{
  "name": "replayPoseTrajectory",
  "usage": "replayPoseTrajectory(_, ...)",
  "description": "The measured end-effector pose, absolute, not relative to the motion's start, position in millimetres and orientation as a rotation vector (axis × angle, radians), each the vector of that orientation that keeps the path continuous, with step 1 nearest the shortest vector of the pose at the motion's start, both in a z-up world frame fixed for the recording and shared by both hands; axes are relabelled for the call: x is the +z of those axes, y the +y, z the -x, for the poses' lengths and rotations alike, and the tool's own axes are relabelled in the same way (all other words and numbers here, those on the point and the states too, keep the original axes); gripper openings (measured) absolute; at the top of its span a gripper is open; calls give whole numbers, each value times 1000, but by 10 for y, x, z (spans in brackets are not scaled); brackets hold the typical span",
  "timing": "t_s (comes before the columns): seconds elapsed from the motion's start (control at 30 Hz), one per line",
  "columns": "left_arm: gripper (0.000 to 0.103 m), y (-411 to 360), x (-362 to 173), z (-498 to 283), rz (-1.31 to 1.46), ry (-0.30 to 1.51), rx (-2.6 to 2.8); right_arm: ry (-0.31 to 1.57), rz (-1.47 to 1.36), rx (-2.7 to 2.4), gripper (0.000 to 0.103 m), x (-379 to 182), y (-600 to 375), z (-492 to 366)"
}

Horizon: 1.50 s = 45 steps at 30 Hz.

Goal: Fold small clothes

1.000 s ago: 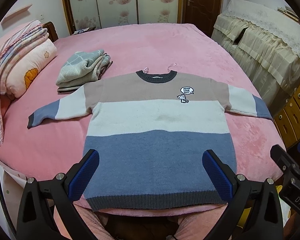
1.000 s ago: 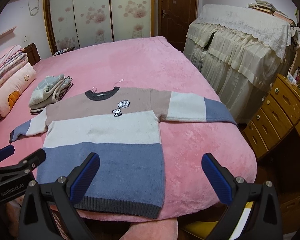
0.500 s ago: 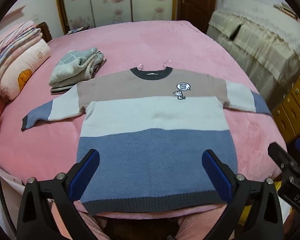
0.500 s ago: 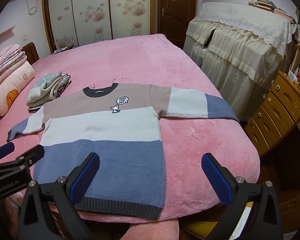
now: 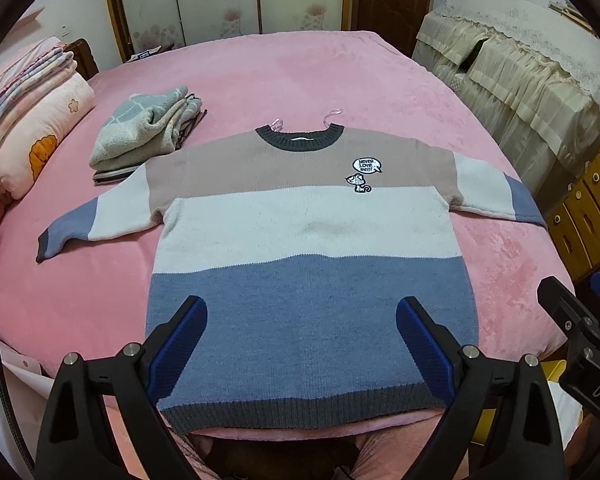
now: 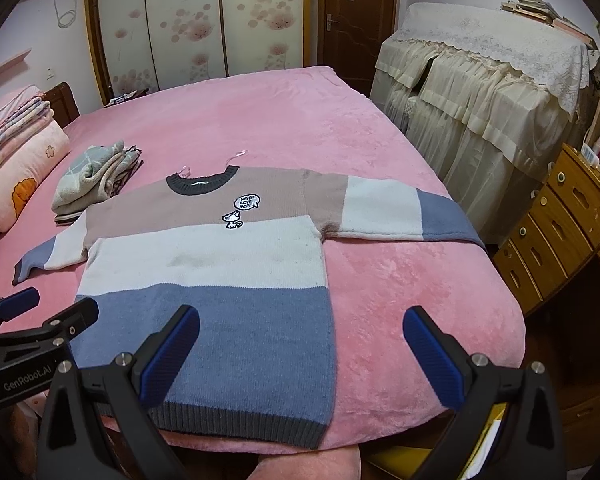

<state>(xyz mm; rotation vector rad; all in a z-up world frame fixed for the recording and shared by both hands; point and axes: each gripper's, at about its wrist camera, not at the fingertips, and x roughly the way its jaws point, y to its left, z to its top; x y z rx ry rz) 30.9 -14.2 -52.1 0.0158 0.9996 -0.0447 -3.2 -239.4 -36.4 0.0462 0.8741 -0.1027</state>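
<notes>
A small striped sweater [image 5: 300, 224] lies flat, face up, on the pink bed, sleeves spread out, with tan, white and blue bands and a dark collar; it also shows in the right wrist view [image 6: 204, 264]. My left gripper [image 5: 300, 312] is open and empty above the sweater's blue hem band. My right gripper [image 6: 300, 320] is open and empty above the hem's right corner and the bare bedspread. Each gripper shows at the edge of the other's view.
A folded grey-green pile of clothes [image 5: 148, 132] sits beyond the left sleeve. Pillows and folded quilts [image 5: 28, 120] lie at far left. A lace-covered cabinet [image 6: 484, 100] and wooden drawers [image 6: 556, 232] stand right of the pink bed [image 6: 400, 280].
Both grippers have moved forward and slightly lower toward the sweater, which now looks larger. Both stay open. The sweater has not moved.
</notes>
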Motion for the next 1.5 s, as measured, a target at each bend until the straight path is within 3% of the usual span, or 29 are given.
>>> replayPoseTrajectory(0.1, 94, -179, -533, -323, -21, 1000, -46, 879, -53, -110, 102, -392, -2420, -11)
replayPoseTrajectory(0.23, 83, -240, -545, -350, -34, 999, -56, 884, -59, -112, 102, -435, -2463, -40)
replayPoseTrajectory(1.13, 83, -508, -536, -362, -74, 1016, -66, 873, -89, -112, 102, -509, -2703, -19)
replayPoseTrajectory(1.5, 83, -655, -243, -419, -114, 936, -60, 824, -72, -113, 102, -390, -2804, -63)
